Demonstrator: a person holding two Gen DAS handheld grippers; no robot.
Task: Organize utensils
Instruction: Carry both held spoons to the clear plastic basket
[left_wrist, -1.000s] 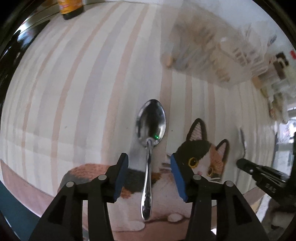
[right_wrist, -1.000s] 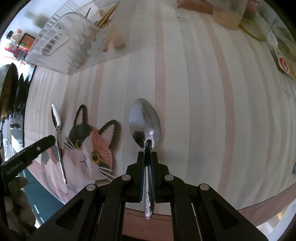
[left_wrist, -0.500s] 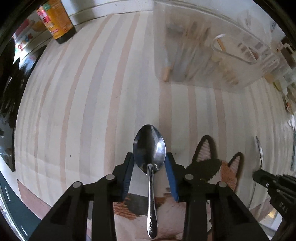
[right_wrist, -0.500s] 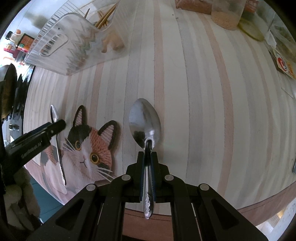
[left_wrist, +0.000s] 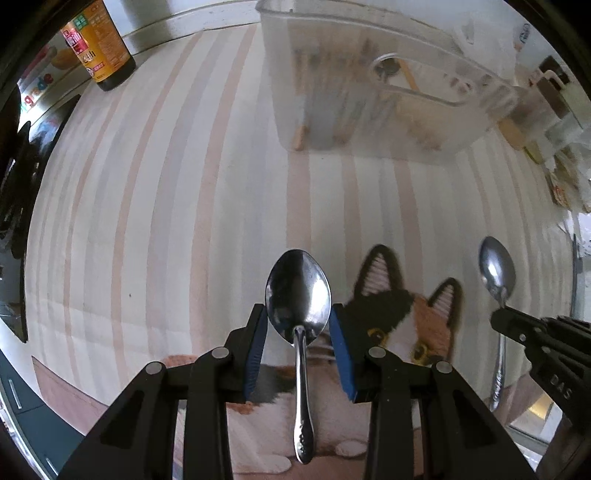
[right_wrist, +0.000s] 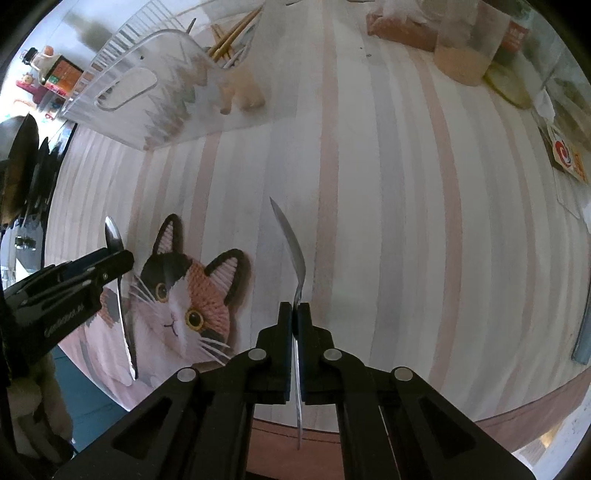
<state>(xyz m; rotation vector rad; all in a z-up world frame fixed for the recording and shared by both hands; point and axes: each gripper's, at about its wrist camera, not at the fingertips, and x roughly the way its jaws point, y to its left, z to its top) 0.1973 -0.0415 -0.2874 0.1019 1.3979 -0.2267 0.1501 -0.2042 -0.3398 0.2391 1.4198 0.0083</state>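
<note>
My left gripper (left_wrist: 298, 332) is shut on a steel spoon (left_wrist: 298, 288), its blue pads (left_wrist: 341, 343) pressing both sides of the bowl. The handle hangs back towards the camera, above the striped tablecloth. My right gripper (right_wrist: 294, 314) is shut on the neck of a second spoon (right_wrist: 291, 240), whose bowl is turned edge-on. In the left wrist view the right gripper (left_wrist: 502, 317) and its spoon (left_wrist: 496, 266) show at the right. The left gripper (right_wrist: 122, 258) shows at the left in the right wrist view. A clear plastic utensil bin (left_wrist: 369, 92) holding chopsticks and cutlery stands further back.
A cat picture (right_wrist: 184, 295) is printed on the cloth near the table's front edge. A dark sauce bottle (left_wrist: 103, 48) stands at the back left. Jars and packets (right_wrist: 465, 51) line the far right. The bin (right_wrist: 166, 92) lies behind the cat.
The left gripper closed on its spoon's bowl, lifted it off the cat picture and carried it towards the bin. The right gripper's spoon rolled from flat to edge-on.
</note>
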